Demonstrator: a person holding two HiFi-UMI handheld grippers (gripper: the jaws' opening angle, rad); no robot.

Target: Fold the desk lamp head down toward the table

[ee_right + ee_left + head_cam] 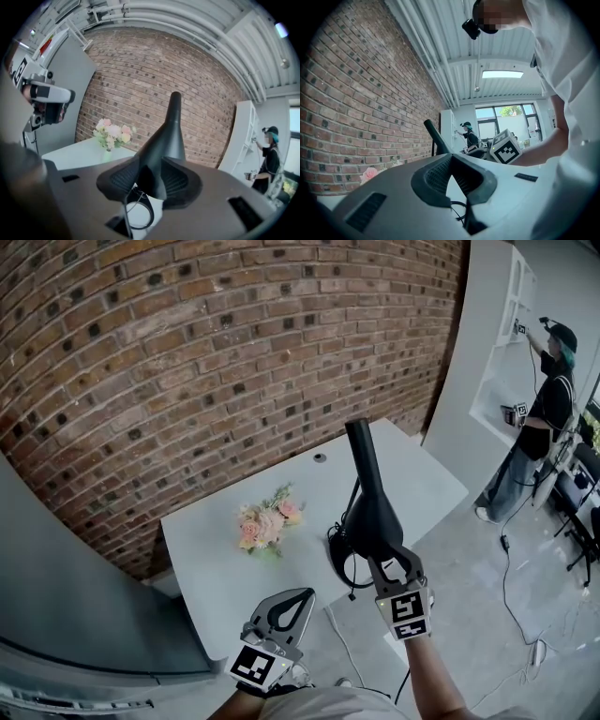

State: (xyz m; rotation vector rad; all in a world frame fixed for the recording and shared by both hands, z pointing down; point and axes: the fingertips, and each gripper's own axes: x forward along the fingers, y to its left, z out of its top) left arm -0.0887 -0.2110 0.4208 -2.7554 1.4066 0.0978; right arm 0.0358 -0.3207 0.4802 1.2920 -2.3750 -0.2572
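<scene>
The black desk lamp head [370,502] rises long and slanted over the white table [216,559], its narrow end pointing up and away. My right gripper [389,554] is shut on the wide lower end of the lamp head [168,136], which fills the gap between the pads. A black cable loop [339,559] hangs below it. My left gripper [291,601] hovers to the left, near the table's front edge, open with nothing in it. From the left gripper view the lamp head [436,138] stands ahead, beyond the jaws.
A small bunch of pink flowers [267,521] stands on the table left of the lamp. A brick wall [187,352] runs behind. A grey panel [75,596] stands at the left. A person [539,418] works at a white cabinet far right; cables lie on the floor.
</scene>
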